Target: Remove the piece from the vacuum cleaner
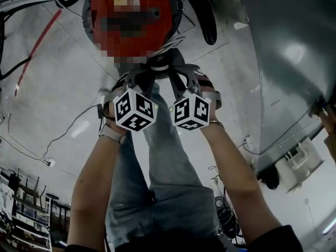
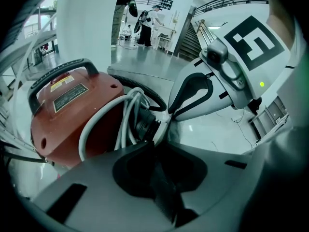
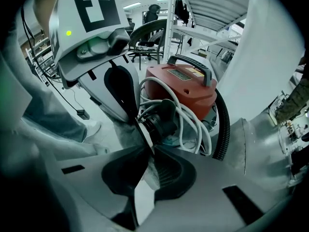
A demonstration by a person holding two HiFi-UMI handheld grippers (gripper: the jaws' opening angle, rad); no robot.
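The red vacuum cleaner (image 1: 100, 20) (image 2: 63, 124) (image 3: 183, 88) stands on the floor ahead of me, with a black handle on top. A white cord (image 2: 128, 115) (image 3: 193, 124) is looped on its side. A black round connector piece (image 2: 144, 123) (image 3: 161, 117) sticks out of that side. My left gripper (image 1: 155, 70) (image 2: 161, 137) (image 3: 137, 122) and right gripper (image 1: 170, 70) (image 3: 146, 146) (image 2: 170, 115) meet tip to tip right at this connector. Both pairs of jaws are shut. I see nothing clamped between either pair.
A ribbed black hose (image 3: 224, 124) curves down the vacuum's right side. The person's legs in jeans (image 1: 163, 140) are below the grippers. A large grey metal panel (image 1: 283, 62) fills the right. Thin cables (image 1: 68, 130) trail over the floor at left. People (image 2: 145, 23) stand far off.
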